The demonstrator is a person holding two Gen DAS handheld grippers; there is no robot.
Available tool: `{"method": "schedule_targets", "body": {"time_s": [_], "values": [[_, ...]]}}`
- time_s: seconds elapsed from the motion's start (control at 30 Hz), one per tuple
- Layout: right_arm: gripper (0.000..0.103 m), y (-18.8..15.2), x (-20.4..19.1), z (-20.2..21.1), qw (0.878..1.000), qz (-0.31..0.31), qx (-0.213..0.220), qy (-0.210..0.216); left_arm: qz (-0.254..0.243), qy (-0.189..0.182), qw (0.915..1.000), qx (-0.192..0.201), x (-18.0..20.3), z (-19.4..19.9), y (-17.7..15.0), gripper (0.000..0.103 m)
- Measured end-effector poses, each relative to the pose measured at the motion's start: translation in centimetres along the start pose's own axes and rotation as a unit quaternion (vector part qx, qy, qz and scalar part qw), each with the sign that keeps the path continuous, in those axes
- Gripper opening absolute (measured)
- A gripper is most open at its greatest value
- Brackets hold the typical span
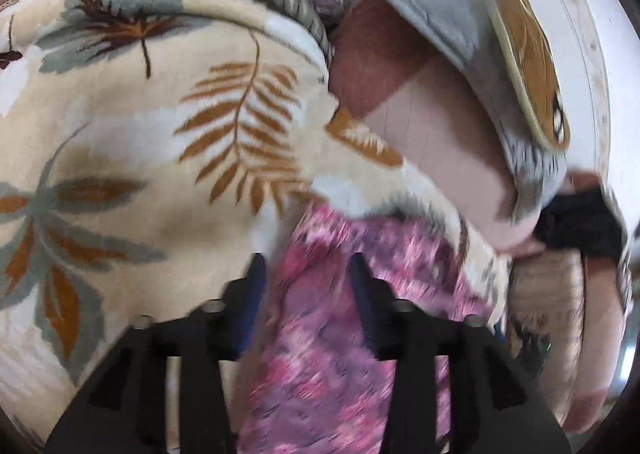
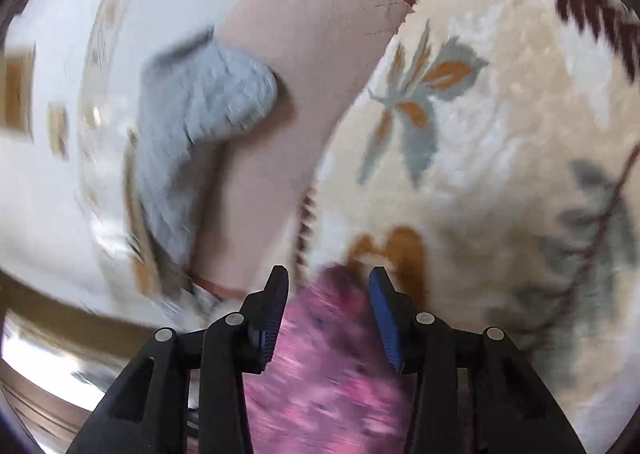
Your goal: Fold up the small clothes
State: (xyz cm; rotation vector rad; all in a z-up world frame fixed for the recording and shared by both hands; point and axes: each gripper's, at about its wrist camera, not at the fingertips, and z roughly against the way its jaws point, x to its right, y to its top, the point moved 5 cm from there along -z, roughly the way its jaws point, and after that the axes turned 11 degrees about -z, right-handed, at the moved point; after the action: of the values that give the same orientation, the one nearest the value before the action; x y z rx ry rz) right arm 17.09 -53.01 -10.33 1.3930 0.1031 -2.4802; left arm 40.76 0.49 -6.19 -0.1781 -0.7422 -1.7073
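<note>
So the pink-purple patterned garment [image 1: 320, 334] is laid out on the leaf-print blanket [image 1: 140, 134], blurred in both wrist views. The left gripper [image 1: 308, 266] is held over it with fingers spread apart, nothing pinched, the cloth just seen between them. Same deal for the right gripper [image 2: 328, 280]: fingers released, garment edge [image 2: 320, 366] sitting in the gap. Beyond the garment, a pale pink cloth [image 2: 288, 94] and a grey quilted piece [image 2: 208, 102] are seen.

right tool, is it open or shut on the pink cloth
Open: the right tool has a clear gap between its blue pads, with the pink mottled cloth lying between them unpinched.
</note>
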Motion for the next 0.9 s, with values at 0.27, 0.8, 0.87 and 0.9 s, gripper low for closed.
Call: {"method": "schedule_targets", "body": {"time_s": [0.27, 0.8, 0.87, 0.9], "values": [[0.049, -2.9, -0.6, -2.7, 0.992, 0.092, -0.034, -0.073, -0.037, -0.046, 0.9980, -0.023, 1.3, -1.4, -2.6, 0.046], [0.006, -3.5, -7.2, -1.3, 0.979, 0.193, 0.060, -0.037, -0.083, -0.008, 0.9953, 0.050, 4.3, -0.8, 0.5, 0.002], [0.006, -2.3, -6.9, -1.6, 0.982, 0.171, 0.074, -0.032, -0.062, 0.014, 0.9962, 0.059, 3.2, -1.1, 1.5, 0.002], [0.006, -1.8, -6.4, -2.1, 0.984, 0.159, 0.073, -0.039, -0.053, 0.031, 0.9966, 0.056, 2.5, -1.7, 1.8, 0.002]]}}
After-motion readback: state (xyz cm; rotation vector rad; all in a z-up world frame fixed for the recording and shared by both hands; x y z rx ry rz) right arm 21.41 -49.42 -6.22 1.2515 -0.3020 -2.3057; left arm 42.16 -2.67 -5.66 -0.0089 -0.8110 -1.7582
